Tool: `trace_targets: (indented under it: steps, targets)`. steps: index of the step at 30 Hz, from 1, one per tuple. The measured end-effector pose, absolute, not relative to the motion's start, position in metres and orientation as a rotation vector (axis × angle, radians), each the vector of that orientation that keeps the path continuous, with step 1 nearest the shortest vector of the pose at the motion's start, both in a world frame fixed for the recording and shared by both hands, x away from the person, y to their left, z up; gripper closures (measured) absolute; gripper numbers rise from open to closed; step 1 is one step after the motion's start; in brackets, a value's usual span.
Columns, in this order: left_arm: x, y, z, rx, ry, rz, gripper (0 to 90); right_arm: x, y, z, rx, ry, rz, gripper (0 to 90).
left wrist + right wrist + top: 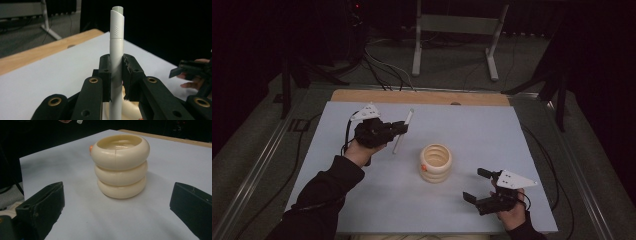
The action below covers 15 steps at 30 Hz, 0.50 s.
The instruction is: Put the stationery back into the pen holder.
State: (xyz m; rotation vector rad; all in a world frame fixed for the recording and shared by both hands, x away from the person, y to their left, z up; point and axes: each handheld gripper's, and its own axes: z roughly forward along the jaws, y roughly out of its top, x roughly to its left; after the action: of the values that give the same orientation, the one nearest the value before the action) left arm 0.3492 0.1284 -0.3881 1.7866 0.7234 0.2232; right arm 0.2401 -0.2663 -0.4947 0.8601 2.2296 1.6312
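Observation:
A cream holder (435, 162) shaped like three stacked rings stands upright near the middle of the pale blue mat (472, 130); it has a small orange spot on its side and its top is hollow (121, 166). My left gripper (401, 129) is shut on a white pen (403, 131), held left of the holder and above the mat. In the left gripper view the white pen (116, 52) rises between the jaws, with the holder's rim (130, 108) below it. My right gripper (476, 185) is open, right of the holder near the front edge, its jaws wide apart facing the holder.
A wooden strip (419, 97) runs along the mat's far edge. Beyond it a metal stand (457, 35) and cables lie on the dark floor. Metal rails flank the table. My right hand and gripper (193, 71) appear far right in the left gripper view.

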Motion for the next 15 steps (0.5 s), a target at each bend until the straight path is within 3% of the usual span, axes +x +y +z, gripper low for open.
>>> trace_targets:
  steps: [15]
  targets:
    - [0.348, 0.108, -0.384, 1.723, 0.633, 0.188, 79.1, 0.24, -0.266, -0.495, 0.859, 2.231, 1.633, 0.0]
